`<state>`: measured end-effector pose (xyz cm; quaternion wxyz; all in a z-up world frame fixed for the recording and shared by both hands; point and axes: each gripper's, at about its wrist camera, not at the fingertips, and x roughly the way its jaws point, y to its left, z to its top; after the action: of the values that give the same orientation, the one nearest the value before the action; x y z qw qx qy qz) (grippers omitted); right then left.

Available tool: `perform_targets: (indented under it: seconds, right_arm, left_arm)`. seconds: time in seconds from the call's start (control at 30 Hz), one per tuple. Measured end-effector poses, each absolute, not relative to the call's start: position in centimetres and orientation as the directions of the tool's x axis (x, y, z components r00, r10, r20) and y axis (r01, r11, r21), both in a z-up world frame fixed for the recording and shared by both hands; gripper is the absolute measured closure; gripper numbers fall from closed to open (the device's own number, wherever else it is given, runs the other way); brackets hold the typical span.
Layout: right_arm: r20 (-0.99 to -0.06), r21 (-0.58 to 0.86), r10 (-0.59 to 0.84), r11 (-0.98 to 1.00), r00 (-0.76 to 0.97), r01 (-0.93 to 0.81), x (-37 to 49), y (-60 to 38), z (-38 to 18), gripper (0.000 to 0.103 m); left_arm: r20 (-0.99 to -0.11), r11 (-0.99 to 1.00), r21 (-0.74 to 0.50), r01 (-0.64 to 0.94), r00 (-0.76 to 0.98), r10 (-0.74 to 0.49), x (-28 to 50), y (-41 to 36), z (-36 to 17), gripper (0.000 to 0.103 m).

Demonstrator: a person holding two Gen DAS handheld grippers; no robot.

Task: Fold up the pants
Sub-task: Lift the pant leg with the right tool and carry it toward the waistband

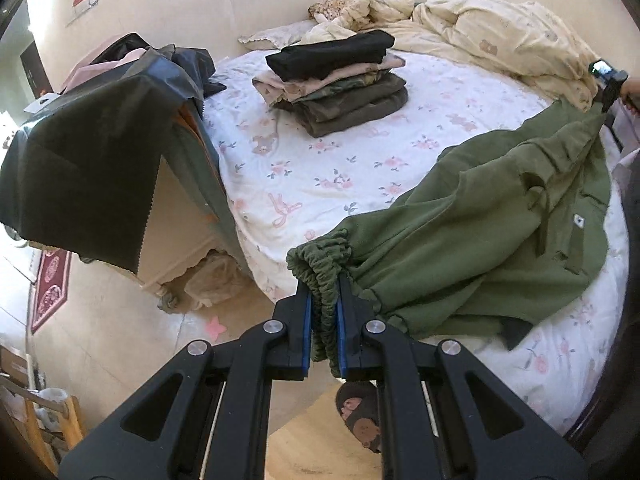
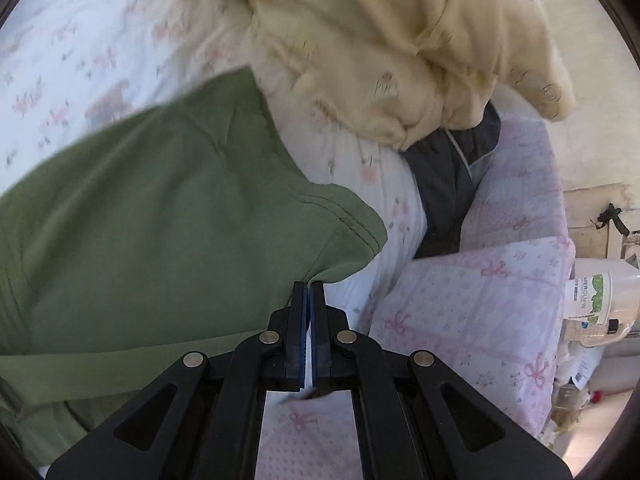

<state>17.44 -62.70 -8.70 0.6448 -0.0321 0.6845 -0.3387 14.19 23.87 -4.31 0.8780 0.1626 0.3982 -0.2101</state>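
Note:
Olive green pants (image 1: pixel 480 232) lie stretched across the front of the bed with the floral sheet (image 1: pixel 304 168). My left gripper (image 1: pixel 325 276) is shut on the gathered elastic cuffs (image 1: pixel 320 256) at the bed's near edge. At the far right the other gripper (image 1: pixel 610 80) holds the waist end. In the right wrist view my right gripper (image 2: pixel 308 285) is shut on the stitched waistband edge of the green pants (image 2: pixel 152 216), just above the mattress edge.
A stack of folded clothes (image 1: pixel 336 80) sits mid-bed. A cream duvet (image 1: pixel 492 36) is bunched at the back, cream duvet (image 2: pixel 380 40) beside the waist end. Dark fabric (image 1: pixel 80 160) drapes a cabinet on the left. A pink quilted cushion (image 2: pixel 480 312) and plastic bottle (image 2: pixel 600 296) lie right.

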Motion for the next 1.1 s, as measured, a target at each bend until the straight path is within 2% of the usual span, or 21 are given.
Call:
perform_targets:
  seconds: [0.13,0.2,0.23,0.27,0.4,0.47,0.5,0.53,0.57,0.6,0.67,0.77,0.83,0.87,1.0,1.1]
  right_arm:
    - [-0.862,-0.507,-0.465,0.772,-0.202,0.383,16.6,-63.3,-8.8,0.103]
    - [-0.858,-0.513,-0.458,0.781,-0.233,0.355,16.6,-63.2,-9.0,0.103]
    - [-0.852,-0.519,-0.447,0.793,-0.273,0.320,16.6,-63.0,-9.7,0.103]
    - [-0.849,-0.509,-0.417,0.810,-0.324,0.290,16.3,-62.8,-10.8,0.103]
    - [-0.820,-0.480,-0.354,0.854,-0.450,0.203,15.5,-61.7,-14.0,0.103]
    - [-0.812,-0.478,-0.346,0.856,-0.471,0.196,15.3,-61.8,-14.7,0.100]
    - [-0.818,-0.473,-0.335,0.854,-0.467,0.215,15.3,-62.0,-14.6,0.097]
    - [-0.820,-0.468,-0.326,0.855,-0.471,0.224,15.3,-62.3,-14.6,0.084]
    - [-0.813,-0.469,-0.319,0.855,-0.488,0.221,15.2,-62.5,-14.7,0.060]
    - [-0.803,-0.466,-0.316,0.861,-0.506,0.202,15.1,-62.5,-14.7,0.051]
    - [-0.793,-0.466,-0.339,0.873,-0.506,0.145,15.6,-62.0,-14.3,0.047]
    - [-0.845,-0.456,-0.378,0.879,-0.379,0.141,17.9,-60.3,-11.4,0.047]
    - [-0.902,-0.401,-0.355,0.900,-0.244,0.174,19.4,-58.0,-8.8,0.047]
    - [-0.928,-0.361,-0.330,0.912,-0.173,0.193,20.0,-56.6,-7.6,0.047]
    - [-0.992,-0.074,-0.093,0.977,0.084,0.199,21.2,-49.0,-5.0,0.047]
    - [-0.979,0.138,0.117,0.983,0.168,0.118,20.8,-42.1,-5.6,0.047]
  left_arm:
    - [-0.727,0.879,0.058,0.472,0.624,-0.287,14.5,25.3,-2.9,0.095]
    - [-0.699,0.865,0.097,0.492,0.652,-0.293,14.1,25.4,-2.8,0.095]
    - [-0.716,0.834,0.166,0.526,0.646,-0.265,13.8,24.8,-3.8,0.095]
    - [-0.745,0.818,0.170,0.549,0.615,-0.258,13.9,24.7,-4.8,0.095]
    - [-0.868,0.820,-0.022,0.571,0.397,-0.300,15.1,26.2,-8.4,0.092]
    - [-0.879,0.838,-0.114,0.533,0.339,-0.335,15.5,27.3,-9.1,0.091]
    - [-0.881,0.843,-0.153,0.516,0.316,-0.353,15.6,27.8,-9.3,0.085]
    - [-0.892,0.855,-0.178,0.487,0.286,-0.349,15.8,28.5,-9.4,0.072]
    - [-0.899,0.864,-0.187,0.467,0.273,-0.342,15.9,29.0,-9.5,0.066]
    - [-0.902,0.872,-0.201,0.446,0.262,-0.342,16.0,29.6,-9.5,0.064]
    - [-0.892,0.886,-0.227,0.404,0.280,-0.355,16.2,31.0,-8.5,0.063]
    - [-0.867,0.911,-0.260,0.320,0.338,-0.366,17.2,32.9,-6.2,0.060]
    - [-0.852,0.928,-0.278,0.246,0.383,-0.357,17.9,33.2,-4.4,0.050]
    - [-0.841,0.940,-0.279,0.198,0.422,-0.338,18.6,32.7,-3.1,0.050]
    - [-0.803,0.935,-0.328,0.139,0.480,-0.353,20.6,27.1,0.5,0.047]
    - [-0.855,0.940,-0.252,0.229,0.402,-0.327,21.7,18.6,0.7,0.046]
